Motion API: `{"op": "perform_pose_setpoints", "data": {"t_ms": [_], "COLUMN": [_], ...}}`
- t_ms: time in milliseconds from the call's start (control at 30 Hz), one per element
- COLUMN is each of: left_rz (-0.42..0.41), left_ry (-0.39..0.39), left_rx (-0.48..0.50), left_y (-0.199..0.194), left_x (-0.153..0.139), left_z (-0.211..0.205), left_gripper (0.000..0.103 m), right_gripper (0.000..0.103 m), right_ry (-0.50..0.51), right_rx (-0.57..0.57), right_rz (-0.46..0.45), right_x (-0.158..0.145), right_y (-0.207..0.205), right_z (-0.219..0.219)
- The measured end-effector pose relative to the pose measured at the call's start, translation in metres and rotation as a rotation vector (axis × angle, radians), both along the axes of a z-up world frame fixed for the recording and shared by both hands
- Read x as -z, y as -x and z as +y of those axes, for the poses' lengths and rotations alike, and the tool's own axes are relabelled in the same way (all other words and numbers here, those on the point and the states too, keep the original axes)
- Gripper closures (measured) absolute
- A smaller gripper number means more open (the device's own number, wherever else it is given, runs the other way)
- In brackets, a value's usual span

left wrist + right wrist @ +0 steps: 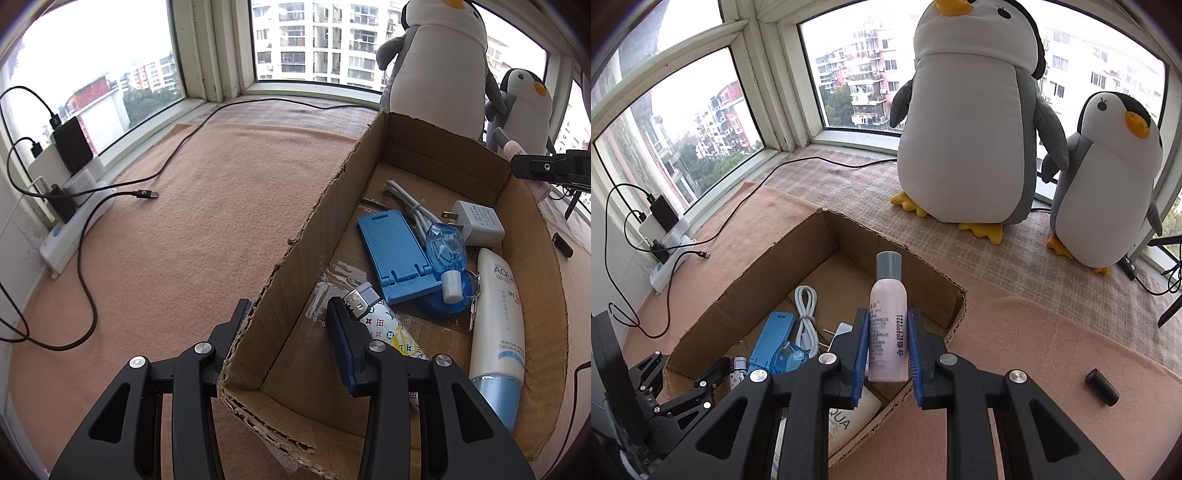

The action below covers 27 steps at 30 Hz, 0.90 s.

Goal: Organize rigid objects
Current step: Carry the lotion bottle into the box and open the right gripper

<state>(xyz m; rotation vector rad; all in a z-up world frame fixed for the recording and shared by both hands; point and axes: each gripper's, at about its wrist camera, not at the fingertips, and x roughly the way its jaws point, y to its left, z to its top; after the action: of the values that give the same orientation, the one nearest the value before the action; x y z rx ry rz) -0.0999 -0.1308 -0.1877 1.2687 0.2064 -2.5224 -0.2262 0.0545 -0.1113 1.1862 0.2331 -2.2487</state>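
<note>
Left wrist: left gripper (291, 314) open, straddled near-left wall of cardboard box (295, 258); blue stand (397, 258), charger (476, 223), sunscreen tube (498, 321) lay inside.
Right wrist: right gripper (888, 350) clamped pink bottle (889, 325) upright above box's near-right corner; black cylinder (1102, 386) on blanket, right.

The left hand-held gripper (288, 314) sits spread wide, one finger on each side of a box wall, nothing pinched. The right hand-held gripper (887, 339) is clamped tight, both blue pads (862, 347) pressing a bottle, held level and pointing forward.
</note>
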Motion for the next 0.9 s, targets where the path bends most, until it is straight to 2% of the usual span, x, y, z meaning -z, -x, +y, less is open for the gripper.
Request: {"op": "perform_pose_setpoints", "data": {"t_ms": [600,667,800,867,900], "left_rz": [0.0,0.0,0.0,0.0,0.0], "left_ry": [0.0,0.0,0.0,0.0,0.0], "left_rx": [0.0,0.0,0.0,0.0,0.0], "left_y": [0.0,0.0,0.0,0.0001,0.0001], "left_x": [0.0,0.0,-0.0001,0.0,0.0], "left_z": [0.0,0.0,-0.0001,-0.0001,-0.0002], "left_gripper": [0.064,0.064,0.064,0.064,0.064], "right_gripper": [0.083,0.076,0.072,0.063,0.061], "right_ry": [-0.02,-0.02,-0.022,-0.026,-0.024], "right_rx": [-0.005,-0.004,-0.009,-0.01,-0.009], "right_rz": [-0.003,-0.002,-0.001,0.006,0.008], "right_x": [0.0056,0.0052,0.0052,0.0047,0.0044], "right_y": [0.0035,0.0031,0.002,0.001,0.0008], "right_z": [-0.0042,-0.0042,-0.0054,-0.0056,-0.0053]}}
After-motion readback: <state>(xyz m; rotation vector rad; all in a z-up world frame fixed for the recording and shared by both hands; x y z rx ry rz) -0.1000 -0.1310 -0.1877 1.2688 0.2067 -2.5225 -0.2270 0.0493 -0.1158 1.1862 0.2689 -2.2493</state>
